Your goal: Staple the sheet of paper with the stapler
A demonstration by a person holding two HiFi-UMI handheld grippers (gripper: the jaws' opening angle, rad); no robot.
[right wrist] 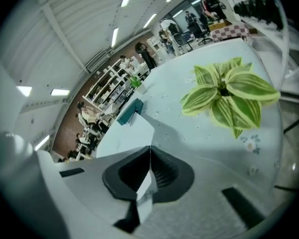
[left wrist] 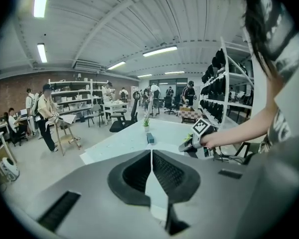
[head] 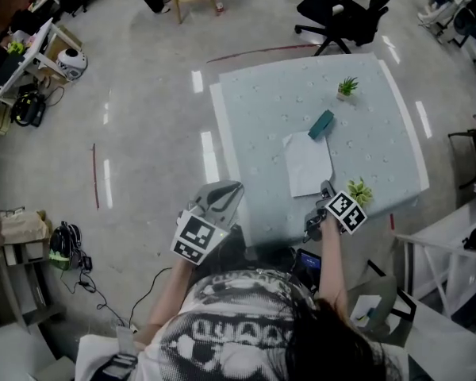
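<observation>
A teal stapler (head: pixel 321 124) lies on the pale blue table (head: pixel 254 109), touching the far edge of a white sheet of paper (head: pixel 307 163). Both grippers hover off the table's near edge. My left gripper (head: pixel 226 194) is at the near left corner, shut and empty. My right gripper (head: pixel 324 190) is just short of the paper's near edge, beside a small plant (head: pixel 358 190), also shut with nothing in it. In the right gripper view the closed jaw tips (right wrist: pixel 150 148) point at the paper (right wrist: pixel 127 133) and the stapler (right wrist: pixel 129 112). The left gripper view shows its closed tips (left wrist: pixel 151 152) and the stapler (left wrist: pixel 150 138) beyond.
A second potted plant (head: pixel 347 86) stands at the table's far side. A black office chair (head: pixel 345 10) sits beyond the table. White shelving (head: pixel 452 252) is close on the right. The near plant (right wrist: pixel 226 96) fills the right gripper view's right half. People stand in the background.
</observation>
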